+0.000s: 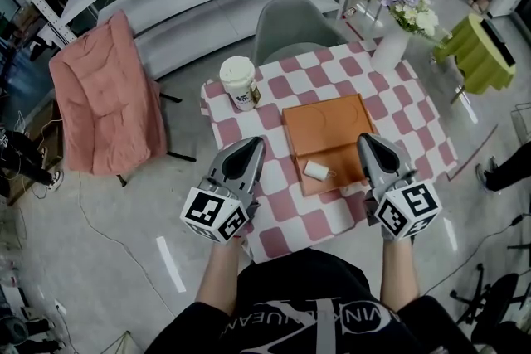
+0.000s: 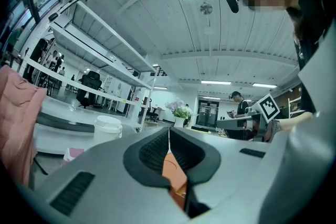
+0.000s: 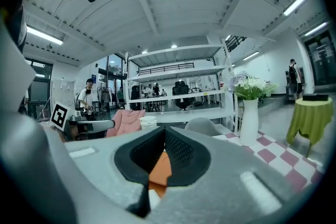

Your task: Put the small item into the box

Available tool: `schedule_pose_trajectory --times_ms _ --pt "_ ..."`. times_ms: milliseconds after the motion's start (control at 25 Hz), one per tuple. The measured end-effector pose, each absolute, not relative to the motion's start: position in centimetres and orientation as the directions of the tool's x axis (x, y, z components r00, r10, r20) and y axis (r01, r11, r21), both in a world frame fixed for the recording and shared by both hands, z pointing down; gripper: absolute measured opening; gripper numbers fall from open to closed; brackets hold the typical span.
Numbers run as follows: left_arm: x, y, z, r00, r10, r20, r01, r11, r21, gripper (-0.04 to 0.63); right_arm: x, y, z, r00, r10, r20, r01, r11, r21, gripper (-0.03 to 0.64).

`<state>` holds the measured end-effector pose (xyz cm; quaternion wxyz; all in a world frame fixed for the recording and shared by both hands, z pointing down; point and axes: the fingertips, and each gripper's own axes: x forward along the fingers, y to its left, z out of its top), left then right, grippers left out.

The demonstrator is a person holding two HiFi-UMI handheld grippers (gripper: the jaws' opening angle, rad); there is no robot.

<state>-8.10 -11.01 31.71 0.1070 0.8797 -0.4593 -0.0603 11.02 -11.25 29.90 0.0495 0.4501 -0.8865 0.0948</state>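
- The left gripper hung level over the near left part of the surface. Its jaws were pressed together with nothing between them.
- The right gripper tipped slightly down over the near right part, just beside the box's right wall. Its jaws were closed too, and empty.
- The orange box lay open mid-surface, reaching toward the near edge, between the two grippers.
- The small white item lay on its side in the box's near half, close to the left wall and apart from both grippers.
- A lidded paper cup stood by the far left corner.
- A white vase of flowers stood by the far right corner.
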Motion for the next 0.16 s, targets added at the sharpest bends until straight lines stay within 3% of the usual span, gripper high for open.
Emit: schedule_pose_trajectory --times_ms 160 --pt "-8.26 -11.3 32.07 0.571 -0.821 -0.004 -0.795 -0.555 0.245 0.014 10.61 -11.41 30.46 -0.595 -0.784 0.18 -0.804 0.581 -0.129 0.006"
